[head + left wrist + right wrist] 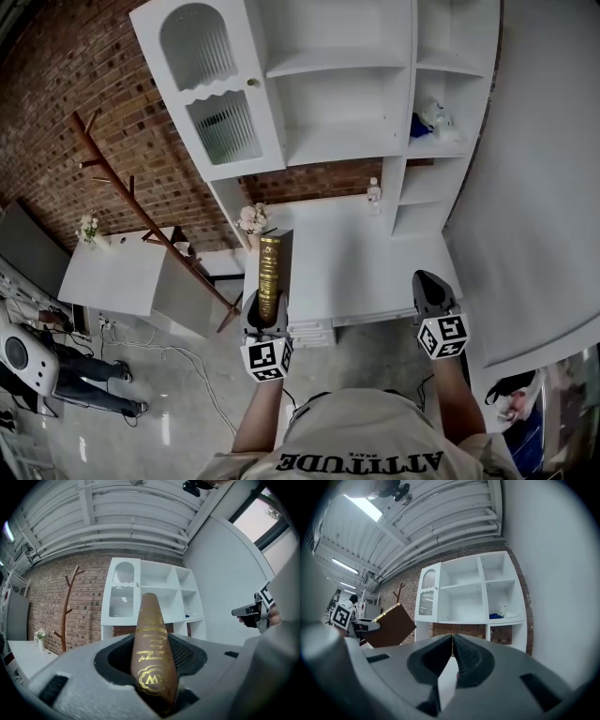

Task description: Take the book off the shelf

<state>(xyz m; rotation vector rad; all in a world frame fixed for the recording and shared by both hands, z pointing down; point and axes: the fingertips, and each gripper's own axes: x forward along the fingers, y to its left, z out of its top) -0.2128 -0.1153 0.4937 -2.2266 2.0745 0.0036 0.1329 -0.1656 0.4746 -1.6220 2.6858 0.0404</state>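
My left gripper [266, 314] is shut on a brown book [272, 267] with a gold-lettered spine. It holds the book upright in front of the white desk, clear of the white shelf unit [347, 94]. In the left gripper view the book [152, 658] is wedged between the jaws of the left gripper [152, 641], with the spine facing the camera. My right gripper [429, 291] hovers to the right with nothing in it. The right gripper view shows the right gripper [452, 641] with its jaws pressed together, and the book [391, 625] off to the left.
The shelf unit has open compartments, a glass door [220, 112] at its left, and a blue item [422, 124] in a right cubby. Below it is a white desk [347, 253] with a flower vase [253, 217]. A wooden coat rack [141, 216] and a white table [122, 272] stand to the left. A white wall [544, 187] is on the right.
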